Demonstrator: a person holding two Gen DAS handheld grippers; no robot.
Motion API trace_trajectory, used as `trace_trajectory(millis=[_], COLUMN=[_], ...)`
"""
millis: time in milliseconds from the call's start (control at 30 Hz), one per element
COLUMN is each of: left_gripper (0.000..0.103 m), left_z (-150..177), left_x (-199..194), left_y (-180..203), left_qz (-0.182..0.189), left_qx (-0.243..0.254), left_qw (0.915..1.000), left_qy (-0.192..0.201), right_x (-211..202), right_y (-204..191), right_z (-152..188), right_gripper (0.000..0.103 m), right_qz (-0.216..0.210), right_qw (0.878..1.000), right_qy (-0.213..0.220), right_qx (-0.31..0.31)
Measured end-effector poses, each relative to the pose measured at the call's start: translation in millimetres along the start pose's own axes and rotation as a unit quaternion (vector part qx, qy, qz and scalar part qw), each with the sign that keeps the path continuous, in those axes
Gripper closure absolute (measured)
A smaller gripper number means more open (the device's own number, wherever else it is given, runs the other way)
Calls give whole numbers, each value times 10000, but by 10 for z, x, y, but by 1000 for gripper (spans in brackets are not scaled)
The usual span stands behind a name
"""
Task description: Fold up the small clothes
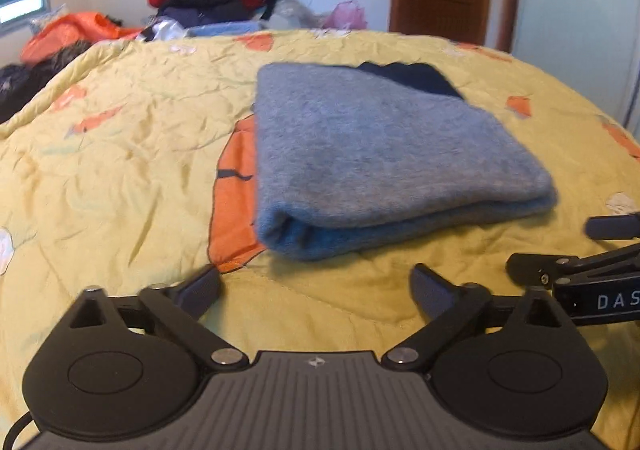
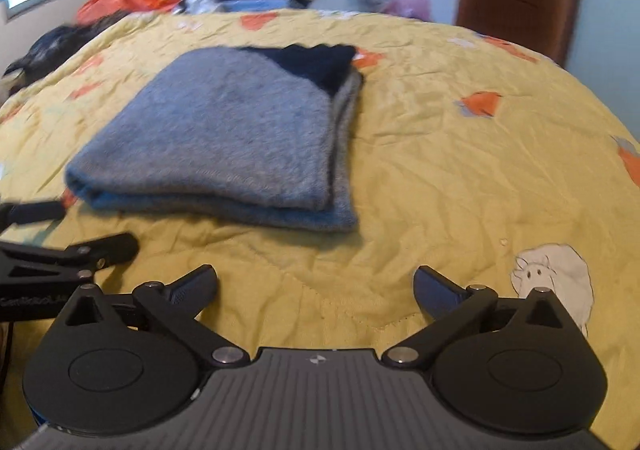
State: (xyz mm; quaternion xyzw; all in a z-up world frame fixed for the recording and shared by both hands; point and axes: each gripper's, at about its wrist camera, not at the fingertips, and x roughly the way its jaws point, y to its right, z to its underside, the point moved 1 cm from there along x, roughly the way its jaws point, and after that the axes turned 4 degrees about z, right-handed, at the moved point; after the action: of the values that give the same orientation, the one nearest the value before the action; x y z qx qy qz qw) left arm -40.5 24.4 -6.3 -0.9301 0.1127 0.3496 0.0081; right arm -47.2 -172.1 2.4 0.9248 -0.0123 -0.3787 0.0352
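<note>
left hand-held gripper (image 1: 316,286): jaws wide apart, empty, near the fold's front edge
grey garment (image 1: 372,154): folded on the bed (image 1: 120,154), dark layer peeking out at back
right hand-held gripper (image 2: 316,286): wide apart, empty
risk: a low sweep could catch the top layer and undo the fold

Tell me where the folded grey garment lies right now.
The folded grey garment lies on the yellow quilt, just beyond both open grippers: right of centre in the left wrist view, left of centre in the right wrist view.
</note>
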Motion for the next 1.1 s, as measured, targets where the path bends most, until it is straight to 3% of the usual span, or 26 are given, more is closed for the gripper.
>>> trace_trajectory(millis=[200,300,400,800,1100], left_gripper=[0,0,0,0,0], left_z=[-48,-93,-45,-63,-55], left_x=[40,52,67,58,56], left_y=[-6,-38,-71,-84,-82], left_qz=[-105,-147,-138,-88,-107], left_qx=[-36,-94,-94,-62,-94], left_qw=[9999,9996,9999,9999,9999], left_qy=[-87,-231,-5,-41,2], right_x=[92,99,85,79,96], right_y=[-89,-101,-93,-125,-119], right_z=[-63,-67,-67,-94,21], right_gripper=[0,0,0,0,0], right_qz=[464,398,253,218,191], right_qw=[9976,9983,9992,9991,9986], right_qy=[-75,-128,-162,-315,430], right_qx=[502,404,251,199,229])
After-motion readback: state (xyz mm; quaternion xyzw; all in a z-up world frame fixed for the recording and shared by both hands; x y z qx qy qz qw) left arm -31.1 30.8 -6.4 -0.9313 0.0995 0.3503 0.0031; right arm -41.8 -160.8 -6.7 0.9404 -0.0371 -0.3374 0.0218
